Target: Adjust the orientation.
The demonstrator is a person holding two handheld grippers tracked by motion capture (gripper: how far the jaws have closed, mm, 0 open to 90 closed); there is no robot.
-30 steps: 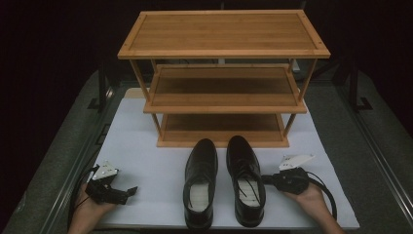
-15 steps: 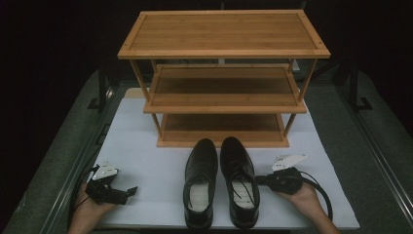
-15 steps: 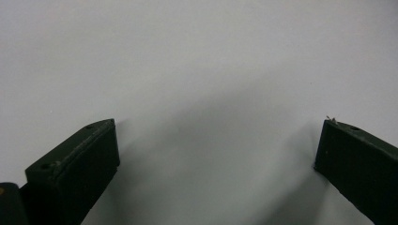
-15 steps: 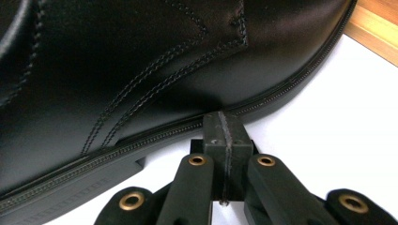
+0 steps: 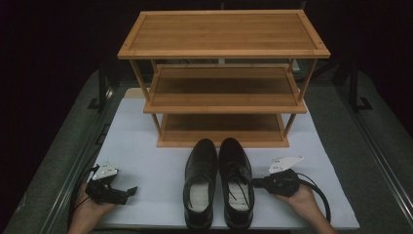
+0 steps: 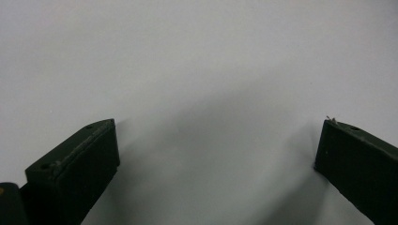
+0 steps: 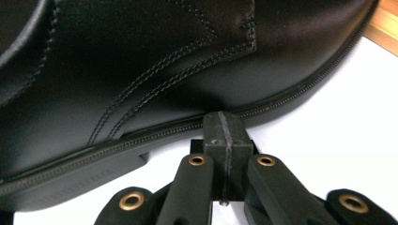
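Two black shoes stand side by side on the white mat (image 5: pixel 146 146) covering the table, toes toward the wooden rack (image 5: pixel 221 78) — the left shoe (image 5: pixel 200 183) and right shoe (image 5: pixel 236 181) touching along their inner sides, just in front of the rack's bottom shelf. The right tongs (image 5: pixel 255 183) lie in the right hand (image 5: pixel 299 197), jaws pressed fully together with nothing between, their tip against the right shoe's outer sole edge (image 7: pixel 187 126). The left tongs (image 5: pixel 130 190) rest in the left hand (image 5: pixel 87 212) at the mat's near left corner, well apart from the shoes — jaws spread wide over bare mat (image 6: pixel 211 93).
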